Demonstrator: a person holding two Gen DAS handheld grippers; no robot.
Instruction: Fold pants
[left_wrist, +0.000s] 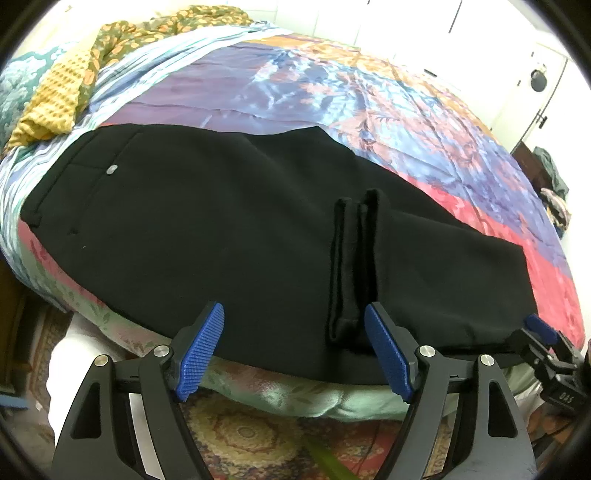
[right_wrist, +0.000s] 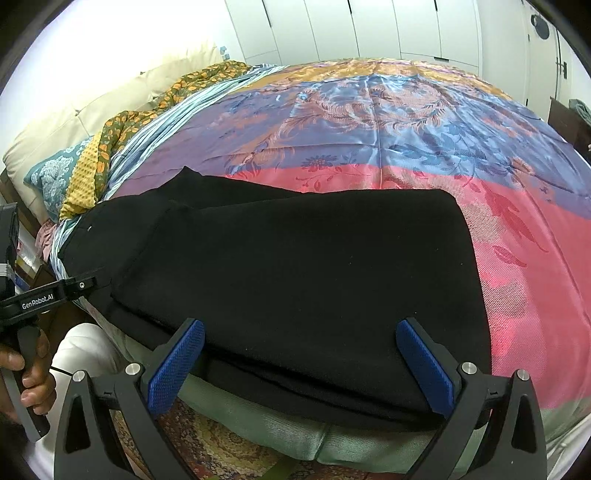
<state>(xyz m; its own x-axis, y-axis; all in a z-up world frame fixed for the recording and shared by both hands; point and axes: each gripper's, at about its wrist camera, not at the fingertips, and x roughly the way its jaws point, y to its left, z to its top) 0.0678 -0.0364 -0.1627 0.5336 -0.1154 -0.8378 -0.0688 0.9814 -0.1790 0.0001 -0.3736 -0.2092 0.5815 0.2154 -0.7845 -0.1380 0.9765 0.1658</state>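
Black pants (left_wrist: 207, 229) lie flat along the near edge of the bed, waistband and a small button at the left, the leg part folded back with its cuffs lying across the middle. In the right wrist view the pants (right_wrist: 295, 277) show as a folded stack. My left gripper (left_wrist: 295, 350) is open at the near edge of the pants and holds nothing. My right gripper (right_wrist: 301, 365) is open at the near edge of the folded part, empty. Its blue tip also shows in the left wrist view (left_wrist: 541, 330).
The bed has a shiny multicoloured floral cover (right_wrist: 369, 122). A yellow waffle cloth (left_wrist: 55, 99) and a floral cloth lie at the far left by the pillows (right_wrist: 55, 173). A patterned carpet (left_wrist: 240, 432) lies below the bed edge. White wardrobes (right_wrist: 369, 29) stand behind.
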